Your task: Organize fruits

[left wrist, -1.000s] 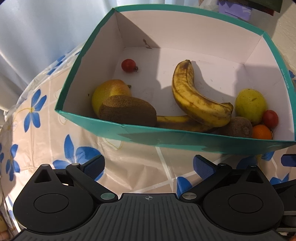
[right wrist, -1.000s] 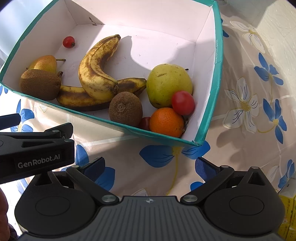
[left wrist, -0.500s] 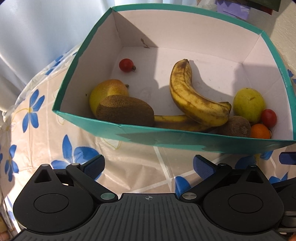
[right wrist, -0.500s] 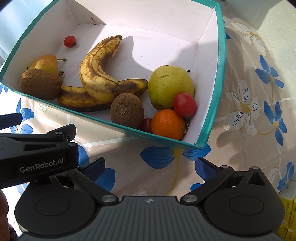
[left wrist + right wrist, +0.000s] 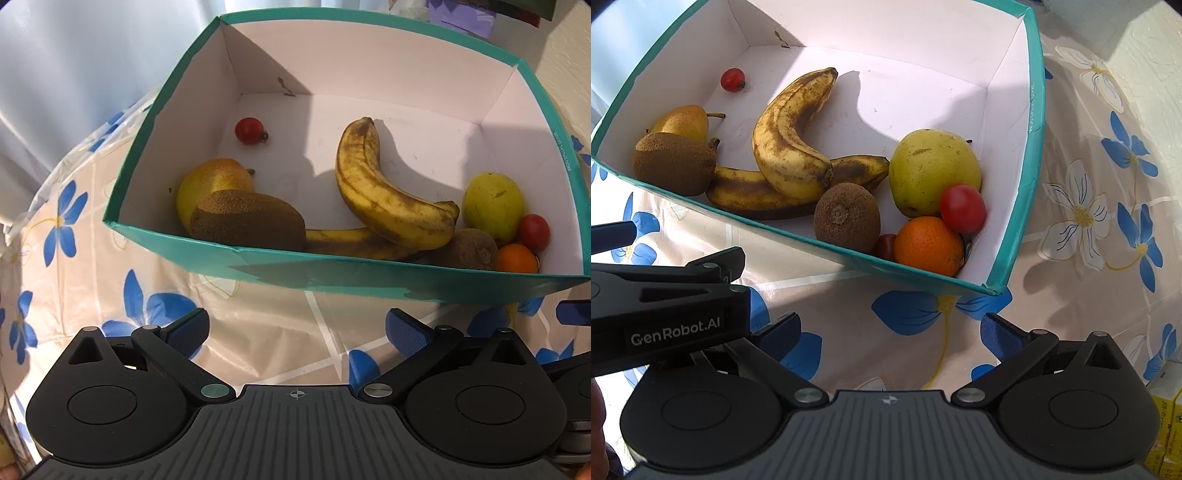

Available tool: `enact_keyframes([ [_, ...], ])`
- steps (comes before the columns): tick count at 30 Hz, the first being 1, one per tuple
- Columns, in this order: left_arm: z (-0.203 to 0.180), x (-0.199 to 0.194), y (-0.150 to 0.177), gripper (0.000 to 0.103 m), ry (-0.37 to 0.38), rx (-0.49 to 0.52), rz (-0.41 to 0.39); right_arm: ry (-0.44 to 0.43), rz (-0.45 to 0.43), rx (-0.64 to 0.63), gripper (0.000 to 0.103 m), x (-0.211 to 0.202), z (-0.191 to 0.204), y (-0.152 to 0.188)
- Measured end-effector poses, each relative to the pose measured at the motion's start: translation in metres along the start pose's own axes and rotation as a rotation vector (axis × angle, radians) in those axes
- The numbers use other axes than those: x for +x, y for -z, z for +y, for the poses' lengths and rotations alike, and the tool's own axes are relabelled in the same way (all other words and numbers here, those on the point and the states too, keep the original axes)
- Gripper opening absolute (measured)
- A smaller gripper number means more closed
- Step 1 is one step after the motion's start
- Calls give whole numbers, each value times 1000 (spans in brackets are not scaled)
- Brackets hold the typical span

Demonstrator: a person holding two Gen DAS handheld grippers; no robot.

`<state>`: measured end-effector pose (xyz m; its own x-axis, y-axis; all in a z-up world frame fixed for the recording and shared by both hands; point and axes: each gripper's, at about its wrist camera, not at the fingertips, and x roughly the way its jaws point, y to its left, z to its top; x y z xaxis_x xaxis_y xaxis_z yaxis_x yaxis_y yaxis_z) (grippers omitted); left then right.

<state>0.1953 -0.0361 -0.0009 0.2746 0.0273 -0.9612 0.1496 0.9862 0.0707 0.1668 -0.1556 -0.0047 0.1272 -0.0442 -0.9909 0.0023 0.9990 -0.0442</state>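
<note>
A teal box (image 5: 369,280) (image 5: 1032,122) with a white inside holds the fruit. In it lie two spotted bananas (image 5: 384,192) (image 5: 790,147), two kiwis (image 5: 247,221) (image 5: 847,218), a yellow pear (image 5: 210,181) (image 5: 681,120), a green pear (image 5: 493,205) (image 5: 932,170), an orange (image 5: 517,258) (image 5: 929,245) and cherry tomatoes (image 5: 250,130) (image 5: 962,208). My left gripper (image 5: 295,332) is open and empty, just short of the box's near wall. My right gripper (image 5: 890,332) is also open and empty, before the box's near right corner.
A floral plastic cloth (image 5: 1089,206) covers the table. The left gripper's black body (image 5: 665,317) crosses the left of the right wrist view. A pale curtain (image 5: 74,74) hangs behind the table's left edge. Yellow cartons (image 5: 1167,435) sit at the far right.
Both views have shifted slightly, with the box a little further from the grippers. The left gripper's body sits lower in the right wrist view. The fruit has not moved.
</note>
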Motion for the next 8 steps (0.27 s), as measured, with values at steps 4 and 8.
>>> enact_keyframes([
  [4, -1, 0, 0, 103, -3, 4, -1, 1, 0, 1, 103, 0, -1, 0],
  [8, -2, -1, 0, 103, -4, 6, -5, 3, 1, 1, 103, 0, 0, 1],
])
